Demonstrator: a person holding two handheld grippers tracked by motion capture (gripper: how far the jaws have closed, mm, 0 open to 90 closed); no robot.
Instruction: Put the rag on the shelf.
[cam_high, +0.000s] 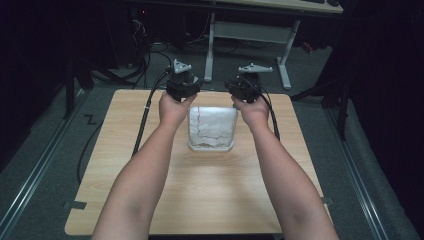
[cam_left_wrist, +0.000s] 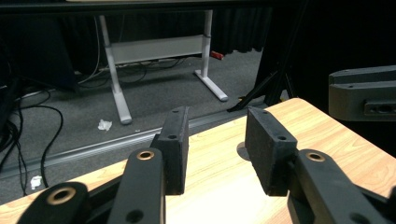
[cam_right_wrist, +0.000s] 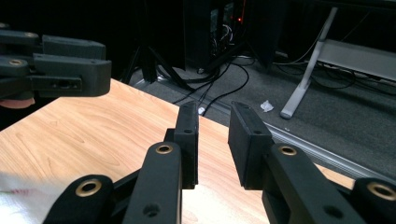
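Bare forearms in from the near edge, left tongs (cam_high: 183, 86) and right tongs (cam_high: 245, 86) both released, holding nothing, at the far corners of the folded white cloth with red stitching (cam_high: 212, 128). Lying mid-way along the far half of the light wooden bench (cam_high: 125, 165), apparently just set down. Best lifted straight up and clear, so no pad (cam_left_wrist: 175, 144) snags or drags a corner.

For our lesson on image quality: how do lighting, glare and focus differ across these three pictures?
High view: dark room, table lit, a bright glare patch in front of the white folded cloth. Left gripper view: open left gripper sharp, floor dim. Right gripper view: open right gripper sharp, cloth a blurred white smear at lower left.
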